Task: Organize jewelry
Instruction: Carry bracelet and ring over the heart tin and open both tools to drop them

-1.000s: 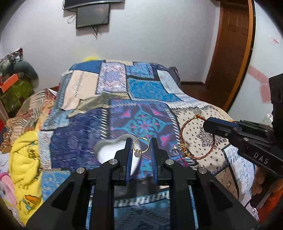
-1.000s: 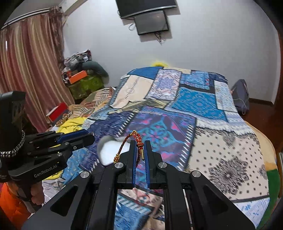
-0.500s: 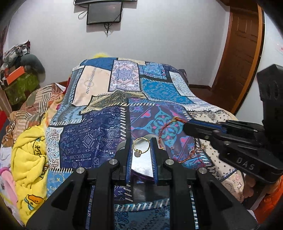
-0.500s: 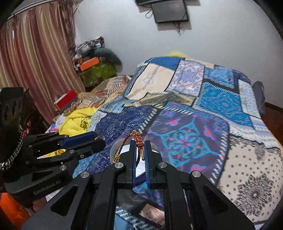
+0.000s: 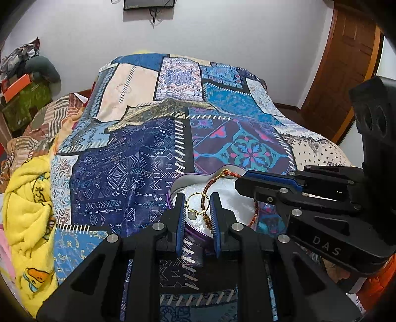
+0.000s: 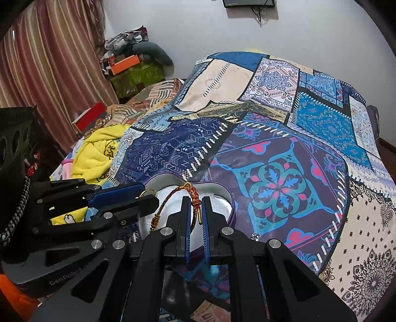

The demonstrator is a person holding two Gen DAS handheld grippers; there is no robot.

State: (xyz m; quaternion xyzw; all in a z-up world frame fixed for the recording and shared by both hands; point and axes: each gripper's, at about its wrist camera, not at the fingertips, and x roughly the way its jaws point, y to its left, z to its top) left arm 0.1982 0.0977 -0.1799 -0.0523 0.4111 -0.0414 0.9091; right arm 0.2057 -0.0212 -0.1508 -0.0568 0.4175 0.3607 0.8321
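While both tools sit over the tin, each one has a piece pinched. Left gripper (image 5: 197, 206): fingers (image 5: 180, 215) closed on a gold ring (image 5: 195, 204), stone hanging at its 7 o'clock, ring held above the white lining of the tin (image 5: 230, 195). Right gripper (image 6: 195, 210): fingers (image 6: 206, 218) clamped on a red braided bracelet (image 6: 173, 198); its loop arcs out to 10 o'clock of the fingertips, beaded ends dangle at 8 o'clock, over the same lining. In the right wrist view the left gripper comes in from 9 o'clock, ring just showing at its tip, near the bracelet loop; can't tell if they touch. In the left wrist view the right gripper enters from 3 o'clock with the bracelet drooping across the tin.

Tin is heart-shaped, purple rim, resting on the patchwork bedspread (image 6: 272, 188). Yellow blanket (image 5: 29, 205) bunched at 9 o'clock of the bed. Beyond, at 12 o'clock, white wall with a mounted screen (image 5: 148, 3); wooden door (image 5: 346, 74) at 2 o'clock.
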